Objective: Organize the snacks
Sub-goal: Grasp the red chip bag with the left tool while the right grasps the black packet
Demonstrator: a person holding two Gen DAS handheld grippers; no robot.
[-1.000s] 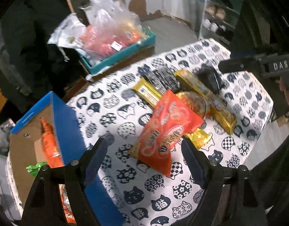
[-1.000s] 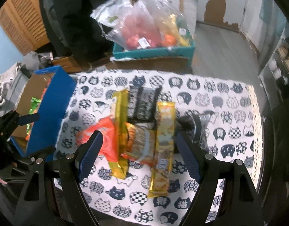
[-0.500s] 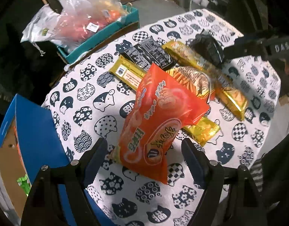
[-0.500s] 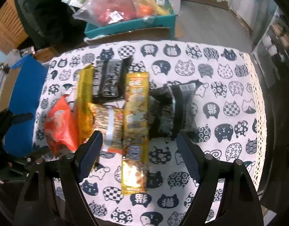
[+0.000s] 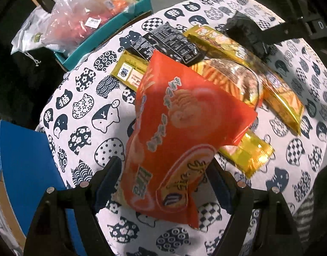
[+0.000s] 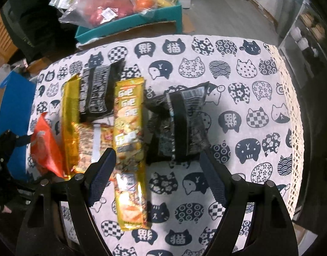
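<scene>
L hand-held gripper jaws spread, straddling orange snack bag; R hand-held gripper spread, empty. Risk: slick film slips if pinched off-centre.

left gripper moved in around orange snack bag, right gripper now nearer dark packet

Orange snack bag: glossy plastic film, crinkled. Gold packs: shiny metallic foil with glare. Black packets: plastic wrap with a dull sheen. Tablecloth: matt woven cloth, cat print, lacy edge. Blue box: matt cardboard, brown inside. Clear bags: thin wrinkled plastic. Gripper fingers: matt black plastic, textured pads.
</scene>
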